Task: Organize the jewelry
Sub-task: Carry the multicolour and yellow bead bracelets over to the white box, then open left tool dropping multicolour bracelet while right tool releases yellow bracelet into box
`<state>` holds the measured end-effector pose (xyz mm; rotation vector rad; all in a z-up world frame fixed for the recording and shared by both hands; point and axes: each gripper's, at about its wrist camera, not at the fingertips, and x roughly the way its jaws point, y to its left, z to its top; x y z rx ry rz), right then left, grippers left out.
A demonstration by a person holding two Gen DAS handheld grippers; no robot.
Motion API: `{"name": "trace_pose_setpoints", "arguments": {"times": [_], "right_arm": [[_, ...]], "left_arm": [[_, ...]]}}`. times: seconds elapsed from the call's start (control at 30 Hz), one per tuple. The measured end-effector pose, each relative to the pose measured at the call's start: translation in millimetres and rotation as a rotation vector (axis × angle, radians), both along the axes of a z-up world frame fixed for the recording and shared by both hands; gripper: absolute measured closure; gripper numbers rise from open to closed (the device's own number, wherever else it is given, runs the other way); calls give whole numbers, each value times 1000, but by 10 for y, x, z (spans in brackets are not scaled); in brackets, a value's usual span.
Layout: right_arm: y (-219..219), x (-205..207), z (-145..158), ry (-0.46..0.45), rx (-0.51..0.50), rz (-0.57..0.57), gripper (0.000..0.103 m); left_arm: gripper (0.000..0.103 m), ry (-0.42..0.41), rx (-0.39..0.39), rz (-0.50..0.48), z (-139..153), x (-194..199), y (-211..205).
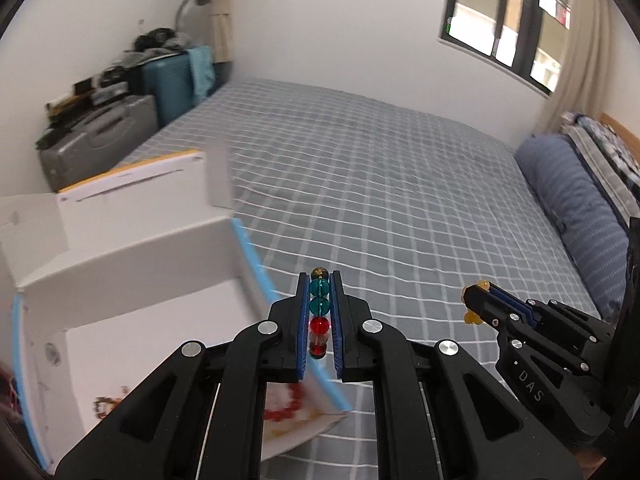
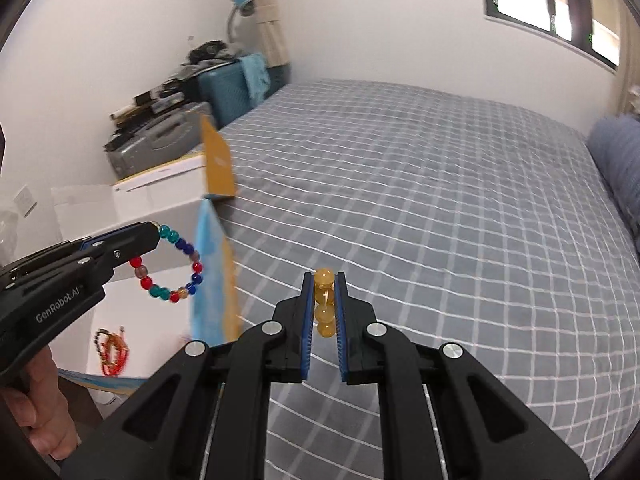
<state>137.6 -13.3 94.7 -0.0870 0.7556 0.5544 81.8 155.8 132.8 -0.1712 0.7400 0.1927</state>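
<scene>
Amber beads [image 2: 324, 306] sit pinched in my right hand-held gripper [image 2: 324, 280]; my left hand-held gripper [image 1: 320, 276] clamps the multicoloured bracelet [image 2: 172, 266]. Both are lifted above the white box [image 1: 132, 256], over the checked bed [image 1: 380, 184]. I judge I'm mid-carry; next comes choosing a spot to lay each down. Only the right view shows the bracelet's full loop and more jewellery [image 2: 112, 346] left in the box.

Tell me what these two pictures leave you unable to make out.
- Jewelry in the white box: left wrist view, blurred and partly behind the left claw; kinds unclear.
- Yellow bead bracelet: right wrist view, mostly hidden between the right claw pads; its full loop unseen.
- Multicolored bead bracelet: left wrist view shows only a few clamped beads.
- Clutter on the suitcases: too blurred in both views.
</scene>
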Motion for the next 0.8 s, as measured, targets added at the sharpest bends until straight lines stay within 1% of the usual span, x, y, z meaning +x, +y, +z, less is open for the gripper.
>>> {"name": "trace_pose_setpoints", "arguments": {"times": [0.17, 0.27, 0.4, 0.53, 0.67, 0.8], "right_arm": [[439, -116, 86, -17, 13, 89, 94], [747, -249, 116, -34, 24, 158, 94], [1095, -406, 73, -28, 19, 229, 94], [1413, -531, -73, -3, -5, 280, 94], [1623, -559, -274, 23, -42, 294, 94], [1794, -563, -521, 67, -97, 295, 94]], "left_arm": [[94, -7, 11, 96, 46, -242, 380], [94, 5, 9, 139, 13, -358, 558], [94, 21, 4, 195, -56, -540, 806], [94, 40, -5, 250, -186, -699, 1019], [94, 73, -25, 295, -404, -800, 1220], [94, 130, -48, 332, -706, -852, 1346]]}}
